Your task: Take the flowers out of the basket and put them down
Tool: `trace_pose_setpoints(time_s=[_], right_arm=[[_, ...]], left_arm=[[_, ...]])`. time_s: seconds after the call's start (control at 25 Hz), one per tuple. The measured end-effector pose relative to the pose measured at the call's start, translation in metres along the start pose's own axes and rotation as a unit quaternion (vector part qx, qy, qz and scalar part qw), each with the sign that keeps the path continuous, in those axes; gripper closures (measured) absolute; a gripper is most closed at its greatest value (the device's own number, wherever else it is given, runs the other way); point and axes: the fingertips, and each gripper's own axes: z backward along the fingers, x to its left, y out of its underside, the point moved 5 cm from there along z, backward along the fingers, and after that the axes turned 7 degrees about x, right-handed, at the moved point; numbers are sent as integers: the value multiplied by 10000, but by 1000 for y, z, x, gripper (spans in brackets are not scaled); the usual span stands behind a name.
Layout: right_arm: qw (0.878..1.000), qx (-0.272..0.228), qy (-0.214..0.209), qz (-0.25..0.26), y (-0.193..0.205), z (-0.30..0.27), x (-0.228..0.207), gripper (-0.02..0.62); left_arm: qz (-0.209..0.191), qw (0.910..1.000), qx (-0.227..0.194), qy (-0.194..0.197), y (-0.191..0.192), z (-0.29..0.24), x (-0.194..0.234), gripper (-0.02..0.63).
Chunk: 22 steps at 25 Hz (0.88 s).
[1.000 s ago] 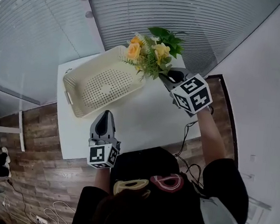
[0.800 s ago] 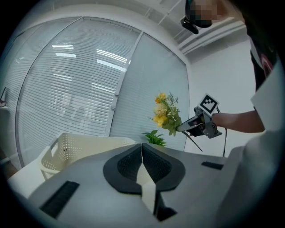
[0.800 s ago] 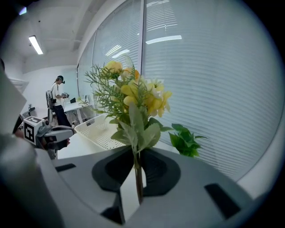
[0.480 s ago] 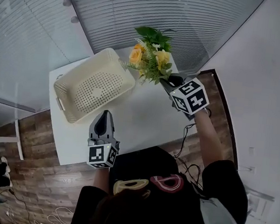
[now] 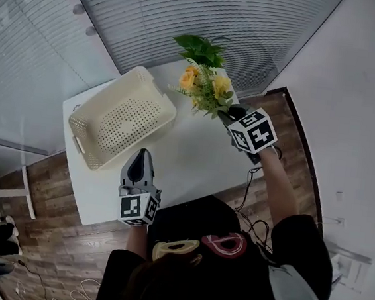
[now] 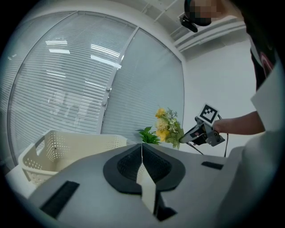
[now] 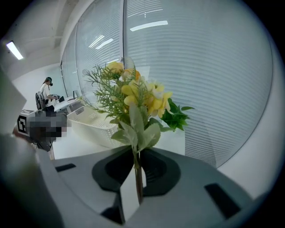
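Nearest, the left tongs (image 5: pixel 142 153) hang over the counter's (image 5: pixel 186 159) near edge, a little left of its middle. Their jaws are pressed together with nothing between them (the left gripper view shows the pads (image 6: pixel 141 153) meeting in a thin line).

Past them, the cream basket (image 5: pixel 159 90) sits on the left half of the counter, set at a slant to the edges, with one short end near the left edge. Its perforated floor is bare.

To the right, the right tongs (image 5: pixel 223 113) are raised over the right side of the counter, toward the far right corner. Their jaws are drawn narrow on the thin stems of the flowers (image 5: pixel 204 88). The right gripper view shows the stems (image 7: pixel 138 178) pinched upright between the pads, with yellow blooms (image 7: pixel 133 95) and pale leaves fanning above. The flowers are in the air, clear of the basket and just to its right, not touching the counter.

Behind them, a green sprig (image 5: pixel 201 47) shows at the far edge (whether it stands on the counter is unclear). Beyond it runs a glass wall with blinds (image 5: pixel 208 15).
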Motion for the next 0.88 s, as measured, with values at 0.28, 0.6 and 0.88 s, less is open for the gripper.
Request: trace_pose_setpoints(time_s=[0.28,0.6,0.88], right_arm=[[9996,221,3,-201,15,-12,-9,540],[9977,555,-39,-387,34,-33,-15,540],[9950,817,-99,-570,51,-52,-17,540]], left_arm=[[-27,10000,72,20,-1,-9,0,588],[-29,9999,127,32,-1,-16,-1,588],[-37,9998,167,-37,0,-17,2,588]])
